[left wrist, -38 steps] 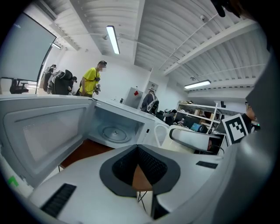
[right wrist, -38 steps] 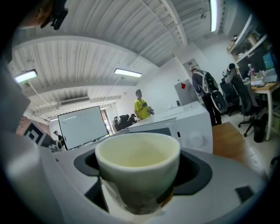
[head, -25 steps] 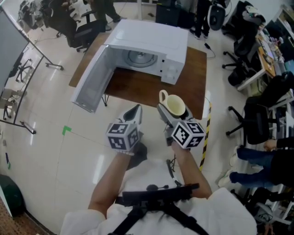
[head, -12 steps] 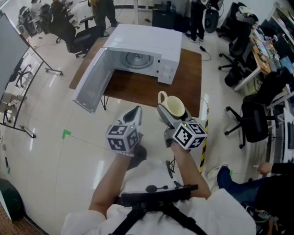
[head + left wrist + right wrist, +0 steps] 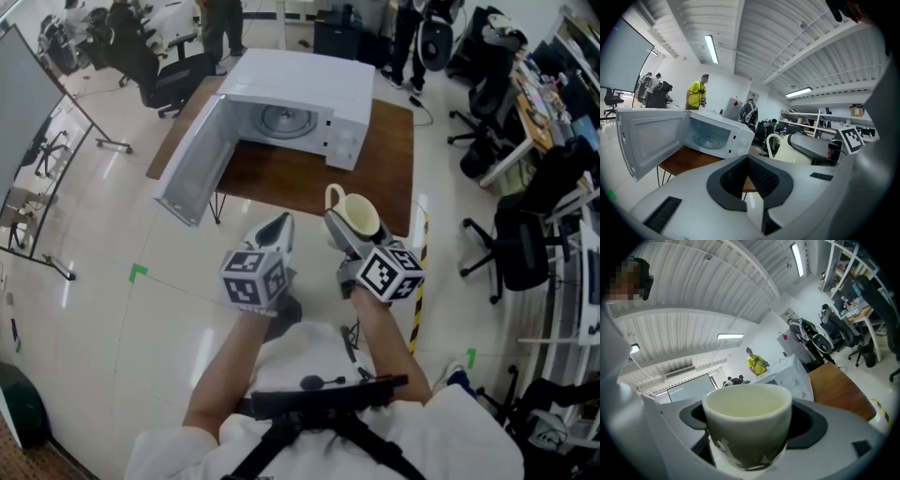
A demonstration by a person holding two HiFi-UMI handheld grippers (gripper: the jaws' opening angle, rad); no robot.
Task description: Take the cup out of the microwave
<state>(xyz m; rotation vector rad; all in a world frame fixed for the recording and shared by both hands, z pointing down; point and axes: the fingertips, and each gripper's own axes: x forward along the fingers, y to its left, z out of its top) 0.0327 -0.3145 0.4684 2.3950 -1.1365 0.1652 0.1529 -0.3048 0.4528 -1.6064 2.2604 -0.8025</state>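
While clear of the open microwave [image 5: 302, 94], cream cup [image 5: 360, 215] pinched in right tool [image 5: 349, 229]; left tool [image 5: 280, 224] pressed together

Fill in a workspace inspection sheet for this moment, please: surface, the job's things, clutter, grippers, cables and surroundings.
Surface: wooden table bears only the microwave.
Job's things: microwave door swung wide open, turntable bare; cream cup is out, held in the air, clear of the microwave.
Clutter: nothing seen on the table.
Grippers: right gripper shut on the cup; left gripper shut, empty, beside it.
Cables: dark cable on the floor past the table's far right corner.
Surroundings: office chair at right; person in yellow beyond the microwave.
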